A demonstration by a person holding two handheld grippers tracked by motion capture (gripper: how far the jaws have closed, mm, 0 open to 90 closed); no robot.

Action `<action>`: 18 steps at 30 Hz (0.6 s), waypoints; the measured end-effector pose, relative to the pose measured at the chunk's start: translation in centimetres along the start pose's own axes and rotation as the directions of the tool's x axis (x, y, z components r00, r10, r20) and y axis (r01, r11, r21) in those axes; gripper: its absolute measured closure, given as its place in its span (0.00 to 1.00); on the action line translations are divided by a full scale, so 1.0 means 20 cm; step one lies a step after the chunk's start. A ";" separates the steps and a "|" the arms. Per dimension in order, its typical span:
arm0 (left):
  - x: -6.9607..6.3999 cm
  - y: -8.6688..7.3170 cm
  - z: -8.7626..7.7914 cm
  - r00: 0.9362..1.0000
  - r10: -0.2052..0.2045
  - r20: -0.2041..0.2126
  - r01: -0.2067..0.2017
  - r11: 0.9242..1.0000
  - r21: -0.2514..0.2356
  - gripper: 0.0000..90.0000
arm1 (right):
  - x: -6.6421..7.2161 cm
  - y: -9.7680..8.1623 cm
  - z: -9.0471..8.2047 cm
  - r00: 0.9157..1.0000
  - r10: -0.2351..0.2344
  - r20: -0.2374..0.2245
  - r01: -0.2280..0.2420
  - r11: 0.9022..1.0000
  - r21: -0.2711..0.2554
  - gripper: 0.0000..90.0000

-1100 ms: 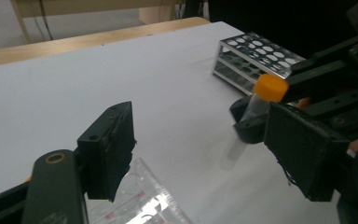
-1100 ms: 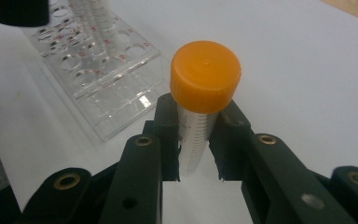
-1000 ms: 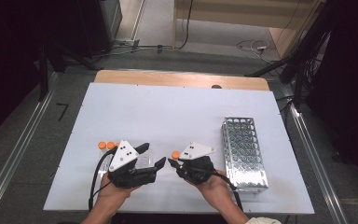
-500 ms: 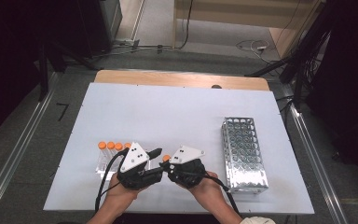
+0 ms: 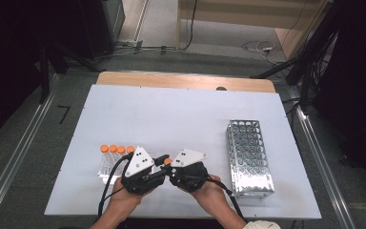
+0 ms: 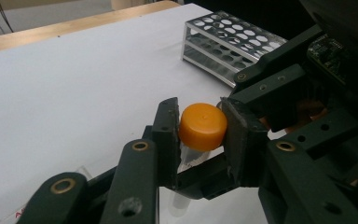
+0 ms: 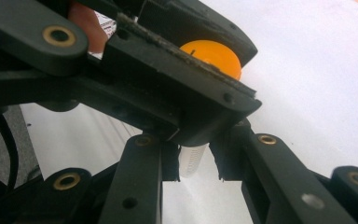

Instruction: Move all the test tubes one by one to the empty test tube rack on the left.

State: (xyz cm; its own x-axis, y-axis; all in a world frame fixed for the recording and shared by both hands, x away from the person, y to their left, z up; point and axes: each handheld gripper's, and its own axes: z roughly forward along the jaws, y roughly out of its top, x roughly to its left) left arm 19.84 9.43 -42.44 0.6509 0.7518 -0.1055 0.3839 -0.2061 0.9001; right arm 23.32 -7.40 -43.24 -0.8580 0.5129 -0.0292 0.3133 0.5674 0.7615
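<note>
At the table's front middle my two grippers meet tip to tip. My right gripper (image 5: 174, 168) (image 7: 193, 165) is shut on the clear body of a tube (image 7: 192, 157). My left gripper (image 5: 161, 165) (image 6: 200, 130) is shut on that tube's orange cap (image 6: 203, 125) (image 5: 167, 161); its jaws have just been closing, with the cap between them. In the left gripper view the tube's clear body (image 6: 182, 203) hangs below the cap. In the right gripper view the left gripper's jaws cross the top, and the cap (image 7: 216, 55) peeks out behind them.
Several orange-capped tubes (image 5: 116, 153) lie side by side just left of my left gripper. A metal tube rack (image 5: 250, 157) (image 6: 233, 39) stands at the right. The white table (image 5: 171, 114) is bare behind the grippers, and its front edge is close under the hands.
The left gripper's jaws have closed onto the orange cap. It has edged right against the right gripper, uncovering more of the tubes lying at the left. The right gripper kept its grip.
</note>
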 end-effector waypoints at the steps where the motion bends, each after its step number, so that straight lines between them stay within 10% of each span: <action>1: 0.00 0.00 0.00 1.000 -0.001 0.001 0.001 1.000 0.000 0.77 | 0.00 0.00 0.00 1.000 0.000 0.000 0.000 1.000 0.000 0.80; 9: 0.00 0.00 0.00 1.000 0.000 -0.001 0.000 1.000 -0.008 0.78 | 0.00 0.00 -0.01 1.000 -0.004 -0.003 0.004 1.000 -0.007 0.79; 18: 0.01 0.02 -0.05 1.000 -0.011 0.003 0.011 0.999 -0.038 0.78 | -0.03 -0.02 -0.05 1.000 0.016 -0.017 -0.016 0.999 -0.043 0.39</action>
State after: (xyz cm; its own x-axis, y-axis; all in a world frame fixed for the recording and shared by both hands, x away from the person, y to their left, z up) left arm 19.54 10.03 -41.63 0.6486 0.7521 -0.1167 0.3657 -0.1735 0.9144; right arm 23.19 -8.63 -42.90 -0.8596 0.5110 -0.0065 0.3095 0.5307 0.7890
